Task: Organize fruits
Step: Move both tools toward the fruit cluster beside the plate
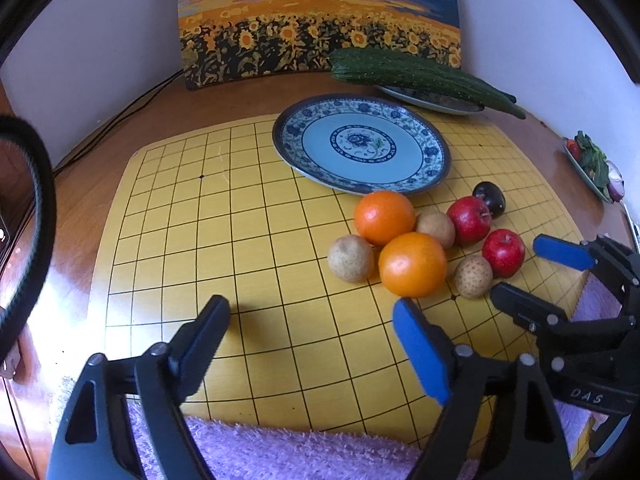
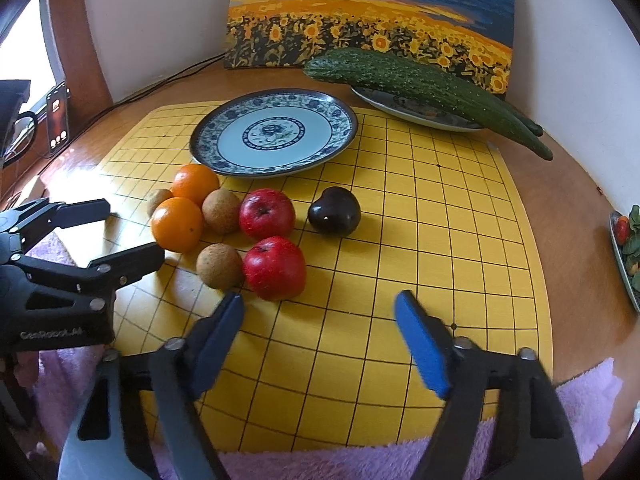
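An empty blue-and-white plate [image 1: 360, 148] [image 2: 274, 134] sits at the back of a yellow grid mat [image 1: 240, 240]. In front of it lies a cluster of fruit: two oranges [image 1: 412, 265] [image 2: 177, 224], two red apples [image 1: 503, 253] [image 2: 275, 267], three brown pears [image 1: 351, 258] [image 2: 219, 266] and a dark plum [image 1: 489, 199] [image 2: 334, 211]. My left gripper [image 1: 314, 310] is open and empty, just short of the near orange; it also shows in the right wrist view [image 2: 134, 226]. My right gripper [image 2: 320, 306] is open and empty, near the closest apple; it also shows in the left wrist view [image 1: 520, 266].
Cucumbers [image 1: 420, 74] [image 2: 424, 88] lie on a second plate at the back right. A sunflower painting [image 1: 320, 20] leans on the wall. A salad dish [image 1: 592, 164] [image 2: 628, 252] sits at the right edge. A purple towel [image 1: 280, 452] covers the near edge. A phone [image 2: 58, 120] stands at left.
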Available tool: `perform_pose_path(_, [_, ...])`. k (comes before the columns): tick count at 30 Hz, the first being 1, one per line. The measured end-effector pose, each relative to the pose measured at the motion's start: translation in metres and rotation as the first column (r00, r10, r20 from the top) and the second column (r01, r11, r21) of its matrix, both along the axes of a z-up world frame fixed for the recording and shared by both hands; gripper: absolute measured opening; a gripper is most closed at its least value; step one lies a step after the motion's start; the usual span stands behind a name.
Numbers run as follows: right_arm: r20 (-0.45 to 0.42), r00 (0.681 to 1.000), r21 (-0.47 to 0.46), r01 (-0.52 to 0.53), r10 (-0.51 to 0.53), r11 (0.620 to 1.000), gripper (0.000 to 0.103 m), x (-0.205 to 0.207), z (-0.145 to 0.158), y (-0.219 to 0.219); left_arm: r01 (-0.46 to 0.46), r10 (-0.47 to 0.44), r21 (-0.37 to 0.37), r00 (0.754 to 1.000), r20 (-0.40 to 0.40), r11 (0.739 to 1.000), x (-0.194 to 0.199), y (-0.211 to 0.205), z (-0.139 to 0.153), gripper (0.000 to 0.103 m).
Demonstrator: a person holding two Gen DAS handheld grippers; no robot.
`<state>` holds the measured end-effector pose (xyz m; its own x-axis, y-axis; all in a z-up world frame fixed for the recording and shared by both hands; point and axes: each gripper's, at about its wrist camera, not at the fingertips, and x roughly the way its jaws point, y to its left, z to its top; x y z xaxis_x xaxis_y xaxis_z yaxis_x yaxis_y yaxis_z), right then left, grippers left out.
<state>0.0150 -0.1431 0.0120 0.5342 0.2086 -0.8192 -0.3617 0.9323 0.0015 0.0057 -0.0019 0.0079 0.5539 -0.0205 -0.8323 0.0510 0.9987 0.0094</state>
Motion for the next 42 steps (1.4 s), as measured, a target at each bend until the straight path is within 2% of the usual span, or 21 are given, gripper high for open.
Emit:
perform_pose_path(5, [0.0,1.0,0.028,-0.007,0.007,1.0,0.053,-0.001,0.005,0.0,-0.001,0.001,-0.002,1.0,0.009,1.0,0.001,0.004,0.002,0.076])
perform_pose_path(11, [0.01,1.0,0.048,-0.016,0.016,0.999,0.046,0.0,0.012,0.002,-0.033,0.035,-0.046,0.999,0.042,0.998,0.003,0.02,0.013,0.073])
perform_pose_path(14, [0.013,1.0,0.05,-0.019,0.019,0.999,0.044,0.0,0.013,0.005,-0.031,0.033,-0.046,0.998,0.047,0.998,0.008,0.021,0.017,0.072])
perform_pose_path(17, [0.01,1.0,0.052,-0.021,0.021,0.998,0.044,0.001,0.012,0.005,-0.022,0.026,-0.077,0.999,0.045,0.997,0.011,0.019,0.018,0.071])
perform_pose_path(20, [0.004,1.0,0.06,-0.024,0.024,0.998,0.042,0.001,0.012,0.005,-0.012,0.014,-0.085,0.999,0.034,0.996,0.012,0.014,0.015,0.066])
perform_pose_path(23, [0.001,1.0,0.066,-0.028,0.028,0.997,0.039,0.002,0.012,0.006,0.0,0.003,-0.118,1.0,0.024,0.993,0.013,0.013,0.012,0.057])
perform_pose_path(25, [-0.001,0.999,0.072,-0.032,0.032,0.997,0.036,0.001,0.012,0.006,0.007,-0.004,-0.142,1.0,0.022,0.99,0.014,0.014,0.013,0.046])
perform_pose_path(30, [-0.004,0.999,0.09,-0.042,0.042,0.995,0.034,0.0,0.013,0.007,0.004,-0.005,-0.2,1.0,-0.005,0.98,0.018,0.014,0.01,0.039])
perform_pose_path(33, [-0.006,0.999,0.097,-0.042,0.043,0.994,0.033,0.0,0.012,0.008,0.0,-0.002,-0.198,1.0,-0.007,0.98,0.02,0.013,0.008,0.038])
perform_pose_path(39, [-0.025,0.999,0.14,-0.033,0.037,0.99,0.031,0.003,0.009,0.004,0.006,-0.008,-0.217,1.0,-0.009,0.976,0.023,0.012,0.006,0.021])
perform_pose_path(42, [-0.021,0.999,0.15,-0.036,0.04,0.988,0.031,0.004,0.008,0.003,0.011,-0.012,-0.22,1.0,-0.007,0.976,0.023,0.012,0.006,0.02])
